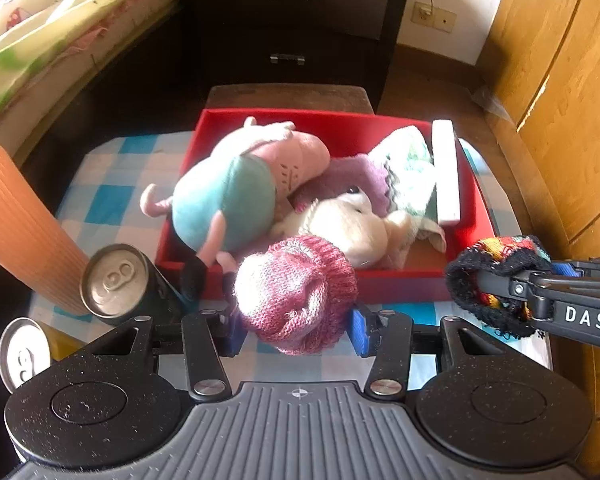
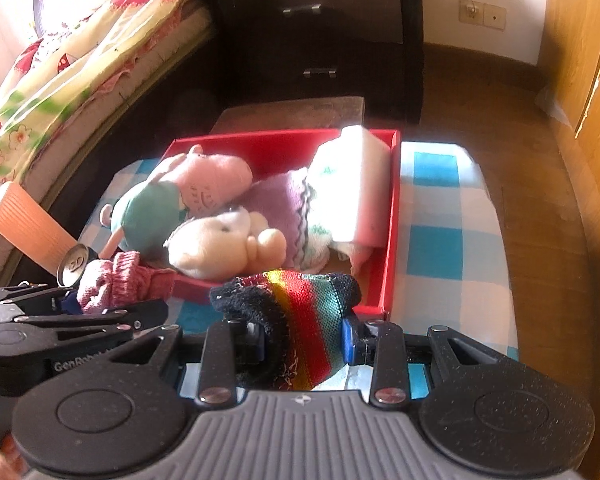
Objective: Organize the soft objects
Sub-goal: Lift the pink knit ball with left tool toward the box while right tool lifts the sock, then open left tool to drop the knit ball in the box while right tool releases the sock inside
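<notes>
My left gripper is shut on a pink knitted hat, held just in front of the red box. My right gripper is shut on a rainbow-striped knit item with black trim, at the box's near right corner; it also shows in the left wrist view. The red box holds a pink pig plush in a teal dress, a cream plush animal, a purple cloth and a white-green knit.
The box stands on a table with a blue-and-white checked cloth. Two drink cans and an orange ribbed cylinder stand at the left. A white block leans inside the box's right wall. A dark drawer cabinet and a bed lie beyond.
</notes>
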Demonstrator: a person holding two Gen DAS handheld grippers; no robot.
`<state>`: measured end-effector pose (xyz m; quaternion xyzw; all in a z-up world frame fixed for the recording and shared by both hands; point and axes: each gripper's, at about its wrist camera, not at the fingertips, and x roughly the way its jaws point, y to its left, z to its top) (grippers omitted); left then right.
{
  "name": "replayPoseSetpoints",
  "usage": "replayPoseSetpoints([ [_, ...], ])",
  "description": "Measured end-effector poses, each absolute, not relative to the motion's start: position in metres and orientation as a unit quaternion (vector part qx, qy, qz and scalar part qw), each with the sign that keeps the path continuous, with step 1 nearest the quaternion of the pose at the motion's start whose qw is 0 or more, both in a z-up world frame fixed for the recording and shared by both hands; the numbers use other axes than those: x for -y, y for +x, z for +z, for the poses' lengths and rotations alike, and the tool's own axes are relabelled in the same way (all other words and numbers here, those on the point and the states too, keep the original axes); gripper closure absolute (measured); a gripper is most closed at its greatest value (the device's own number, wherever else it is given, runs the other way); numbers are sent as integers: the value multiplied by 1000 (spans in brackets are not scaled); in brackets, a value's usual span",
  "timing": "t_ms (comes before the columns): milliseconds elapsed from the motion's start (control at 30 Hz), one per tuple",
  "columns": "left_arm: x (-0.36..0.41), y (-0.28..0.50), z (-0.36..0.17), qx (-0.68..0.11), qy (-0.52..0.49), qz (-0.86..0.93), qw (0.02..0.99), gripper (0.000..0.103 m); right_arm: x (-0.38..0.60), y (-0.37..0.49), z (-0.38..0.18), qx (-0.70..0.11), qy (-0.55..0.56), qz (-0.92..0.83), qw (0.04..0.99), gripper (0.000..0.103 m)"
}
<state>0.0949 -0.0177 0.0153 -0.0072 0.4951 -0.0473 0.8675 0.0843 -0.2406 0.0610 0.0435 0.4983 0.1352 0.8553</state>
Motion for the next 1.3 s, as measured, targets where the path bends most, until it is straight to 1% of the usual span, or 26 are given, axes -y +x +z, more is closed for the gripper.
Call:
replayPoseSetpoints([
  [400, 16, 104, 33, -467, -16, -34, 883, 53, 240, 92, 79, -470, 59, 133, 871, 92],
  [867, 14, 133, 44, -447, -33, -18, 894, 52, 235, 119, 96, -433, 70, 130, 889, 92],
  [1033, 16, 149, 44, -438, -20, -7, 899, 52, 227, 135, 96, -421, 60, 130, 896, 92],
  [1300, 6, 176, 37, -428, -18, 6, 904, 52, 225, 164, 86, -412, 78, 125, 899, 92],
])
